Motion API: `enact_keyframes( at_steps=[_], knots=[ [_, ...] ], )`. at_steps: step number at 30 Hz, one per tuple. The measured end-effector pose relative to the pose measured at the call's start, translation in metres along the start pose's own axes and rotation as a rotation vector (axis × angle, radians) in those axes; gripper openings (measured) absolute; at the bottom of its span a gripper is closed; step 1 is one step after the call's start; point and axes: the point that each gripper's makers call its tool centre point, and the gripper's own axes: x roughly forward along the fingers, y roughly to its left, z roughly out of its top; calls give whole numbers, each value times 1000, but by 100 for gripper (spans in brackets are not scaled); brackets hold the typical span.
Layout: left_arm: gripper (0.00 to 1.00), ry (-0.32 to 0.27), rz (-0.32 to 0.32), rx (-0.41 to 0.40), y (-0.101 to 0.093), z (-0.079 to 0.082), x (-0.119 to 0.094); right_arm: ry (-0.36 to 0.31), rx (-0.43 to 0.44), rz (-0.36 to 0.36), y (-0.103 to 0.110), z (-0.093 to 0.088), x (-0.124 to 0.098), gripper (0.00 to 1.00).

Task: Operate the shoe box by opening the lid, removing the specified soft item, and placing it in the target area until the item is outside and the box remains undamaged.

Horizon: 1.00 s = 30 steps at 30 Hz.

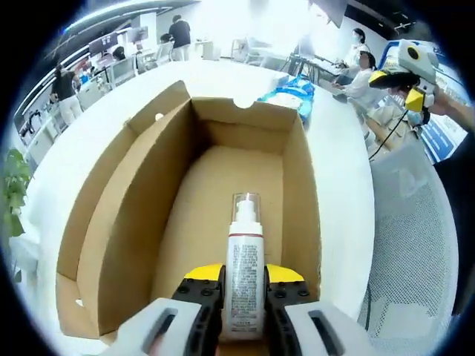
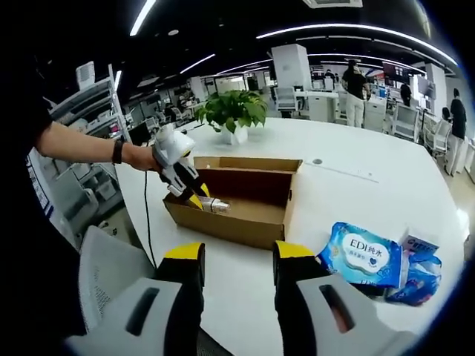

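Your left gripper (image 1: pixel 244 291) is clamped on a white spray bottle (image 1: pixel 246 271), jaws pressing its label from both sides. The bottle points away from you along the jaws, clear cap at the far end, and it sits inside the open cardboard box (image 1: pixel 126 222), above the box floor. I can't tell whether it touches the floor.

In the right gripper view, the same left gripper (image 2: pixel 194 199) reaches into the box (image 2: pixel 245 215) from its left end, with the bottle (image 2: pixel 215 204) held low inside. Your hand (image 2: pixel 145 157) and a black wristband (image 2: pixel 117 151) show behind it.

Your right gripper (image 2: pixel 237 256) is released: jaws apart, nothing between them, held above the white table (image 2: pixel 356 170), well apart from the box. From the left gripper view it (image 1: pixel 410 87) shows at the upper right.

The box lid flap (image 1: pixel 96 193) is folded out to the side. Blue wipe packs (image 2: pixel 365 256) lie on the table right of the box; they also show past the box's far end (image 1: pixel 291 95). A potted plant (image 2: pixel 234 111) stands behind the box. People stand at desks in the background.
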Motion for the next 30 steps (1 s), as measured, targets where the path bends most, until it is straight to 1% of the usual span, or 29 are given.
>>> enact_keyframes(
  at_steps=[3, 10, 14, 15, 20, 23, 25, 30],
  knots=[
    [19, -7, 8, 14, 0, 5, -3, 0, -10, 11, 1, 2, 3, 34],
    [19, -71, 7, 78, -14, 33, -20, 9, -50, 47, 0, 9, 13, 36],
    [19, -107, -7, 118, -26, 50, -27, 5, -64, 56, -5, 13, 18, 36],
    [19, -114, -10, 125, -28, 53, -28, -6, -67, 61, -5, 16, 19, 36],
    [19, -165, -41, 172, -46, 76, -37, -12, -98, 88, -5, 20, 22, 39],
    [19, -168, -34, 206, -53, 84, -37, -11, -104, 96, -9, 19, 24, 39],
    [19, -171, -47, 224, -59, 88, -37, -20, -87, 103, -11, 19, 24, 39],
    [19, -195, -88, 271, -80, 103, -41, -6, -111, 122, -10, 14, 23, 41]
  ],
)
